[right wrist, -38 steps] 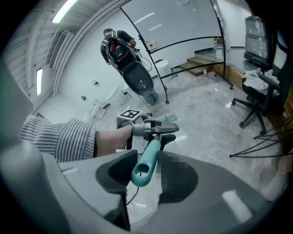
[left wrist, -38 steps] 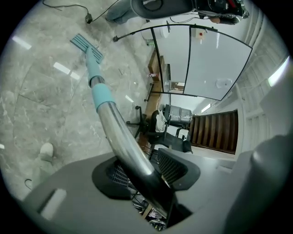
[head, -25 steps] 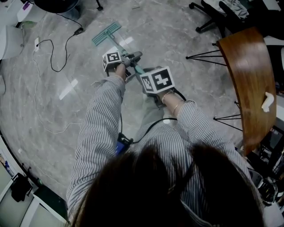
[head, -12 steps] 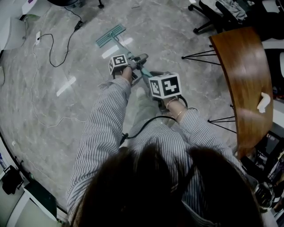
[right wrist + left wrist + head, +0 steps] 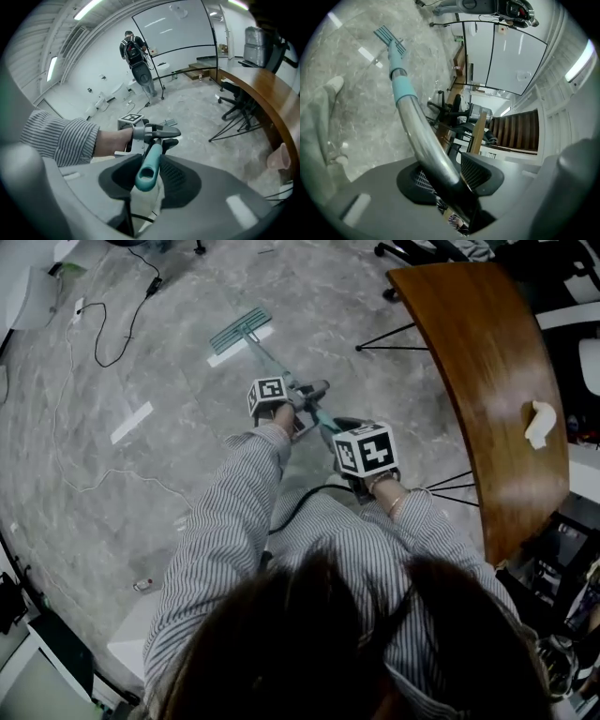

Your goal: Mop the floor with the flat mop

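My left gripper [image 5: 449, 174] is clamped on the silver pole of the flat mop [image 5: 241, 329]. My right gripper [image 5: 148, 174] pinches its teal end grip (hollow tip faces the camera). The mop head is teal, ribbed and flat on the grey marble floor [image 5: 112, 474], at the head view's upper centre-left.

A curved wooden table [image 5: 487, 381] is occupying the upper right of the head view, carrying a white object [image 5: 539, 423] at its right edge. A black cable [image 5: 134, 320] is lying at upper left.
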The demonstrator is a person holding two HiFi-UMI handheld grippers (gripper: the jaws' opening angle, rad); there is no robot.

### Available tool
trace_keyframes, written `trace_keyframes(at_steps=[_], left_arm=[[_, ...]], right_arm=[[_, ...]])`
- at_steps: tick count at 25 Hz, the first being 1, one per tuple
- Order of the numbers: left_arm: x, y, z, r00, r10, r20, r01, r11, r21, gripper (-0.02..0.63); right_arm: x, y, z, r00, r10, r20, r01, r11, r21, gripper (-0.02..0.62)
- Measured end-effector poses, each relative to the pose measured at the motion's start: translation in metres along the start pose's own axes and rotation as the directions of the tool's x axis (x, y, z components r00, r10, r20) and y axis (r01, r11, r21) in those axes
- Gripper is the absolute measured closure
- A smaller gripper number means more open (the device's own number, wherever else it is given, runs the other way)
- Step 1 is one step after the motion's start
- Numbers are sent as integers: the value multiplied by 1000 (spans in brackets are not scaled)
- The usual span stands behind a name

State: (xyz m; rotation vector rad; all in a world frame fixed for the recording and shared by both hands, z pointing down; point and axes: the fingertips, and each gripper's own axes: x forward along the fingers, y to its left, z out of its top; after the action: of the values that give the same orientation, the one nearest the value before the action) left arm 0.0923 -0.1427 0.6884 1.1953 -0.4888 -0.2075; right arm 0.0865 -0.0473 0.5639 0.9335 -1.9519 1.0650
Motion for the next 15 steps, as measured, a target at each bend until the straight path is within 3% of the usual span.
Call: trace_keyframes(at_steps=[8, 12, 15], left_arm=[[45, 28, -183, 998, -35, -59, 29, 996, -88, 485], [61, 23, -244, 994, -39, -100, 26, 992, -125, 488], [70, 9, -277, 989, -82, -127, 61, 984, -166, 486]], right_arm=[[-101, -37, -146, 996, -7, -92, -2, 995, -101, 474], [-148, -50, -179, 995, 6, -100, -16, 995, -96, 474], [-182, -55, -187, 996, 23, -81, -28, 998, -64, 474]])
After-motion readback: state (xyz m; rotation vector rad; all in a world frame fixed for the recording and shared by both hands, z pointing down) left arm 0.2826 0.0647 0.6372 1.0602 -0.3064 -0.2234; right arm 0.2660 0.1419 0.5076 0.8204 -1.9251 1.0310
